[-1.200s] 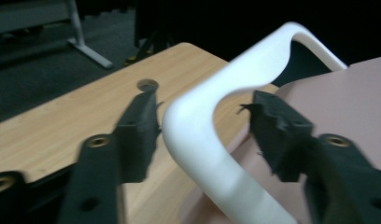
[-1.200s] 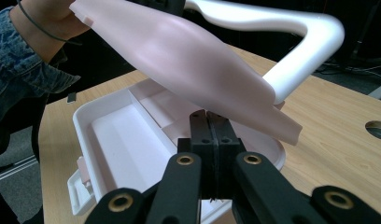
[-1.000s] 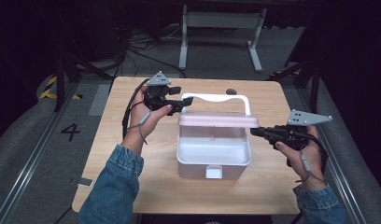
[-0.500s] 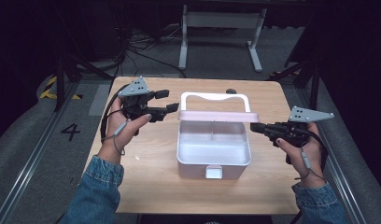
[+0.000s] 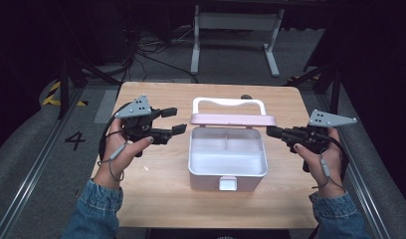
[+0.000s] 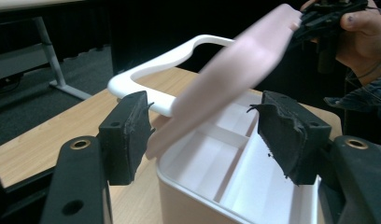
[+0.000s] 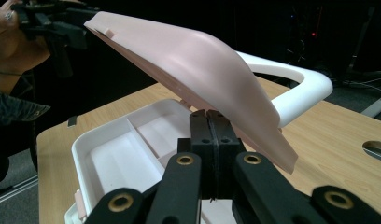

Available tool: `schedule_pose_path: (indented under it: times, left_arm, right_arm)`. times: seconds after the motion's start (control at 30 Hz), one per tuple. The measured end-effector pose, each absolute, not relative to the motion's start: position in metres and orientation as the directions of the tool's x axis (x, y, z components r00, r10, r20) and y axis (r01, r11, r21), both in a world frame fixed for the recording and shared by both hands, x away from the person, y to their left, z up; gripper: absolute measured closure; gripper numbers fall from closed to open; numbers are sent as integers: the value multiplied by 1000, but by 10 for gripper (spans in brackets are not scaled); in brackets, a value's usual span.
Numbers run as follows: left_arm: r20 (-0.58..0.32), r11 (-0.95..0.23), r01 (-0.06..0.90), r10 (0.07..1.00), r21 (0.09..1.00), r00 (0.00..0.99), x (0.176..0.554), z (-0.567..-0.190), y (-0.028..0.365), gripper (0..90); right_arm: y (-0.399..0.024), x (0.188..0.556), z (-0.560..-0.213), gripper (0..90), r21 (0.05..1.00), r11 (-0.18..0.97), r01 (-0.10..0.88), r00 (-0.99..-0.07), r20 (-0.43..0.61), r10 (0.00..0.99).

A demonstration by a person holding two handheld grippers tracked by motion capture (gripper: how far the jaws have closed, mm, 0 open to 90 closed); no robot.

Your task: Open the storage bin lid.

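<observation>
Table evenly lit from above, dark surroundings, soft shadows, motion blur on pink lid (image 6: 235, 79)

Blue denim sleeves (image 5: 99, 206), black grippers, grey plates, seemingly brass screws

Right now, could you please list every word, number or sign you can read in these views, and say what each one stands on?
"4": a dark numeral on the grey floor left of the wooden table, at in the high view.
Yellow and black hazard stripes, without words, lie on the floor farther back.
No lettering is readable on the white storage box or its pink lid.
</observation>
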State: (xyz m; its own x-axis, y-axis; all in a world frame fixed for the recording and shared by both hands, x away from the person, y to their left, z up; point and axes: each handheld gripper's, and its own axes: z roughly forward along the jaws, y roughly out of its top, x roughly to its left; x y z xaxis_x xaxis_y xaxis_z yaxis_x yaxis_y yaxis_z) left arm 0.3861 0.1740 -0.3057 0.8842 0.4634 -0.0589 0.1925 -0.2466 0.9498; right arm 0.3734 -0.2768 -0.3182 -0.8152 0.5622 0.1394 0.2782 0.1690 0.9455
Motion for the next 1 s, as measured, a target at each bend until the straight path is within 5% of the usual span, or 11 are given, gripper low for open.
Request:
schedule_pose_path:
  times: [0.5, 1.0]
  left_arm:
    - [-56, -212, 176, 474, 961, 878, 397, -328, 141, 217]
    - [-40, -187, 148, 485, 971, 873, 417, -327, 117, 241]
  right_arm:
    - [-278, 377, -318, 900, 947, 145, 285, -810, 157, 564]
    - [-279, 378, -319, 900, 944, 142, 299, -810, 172, 560]
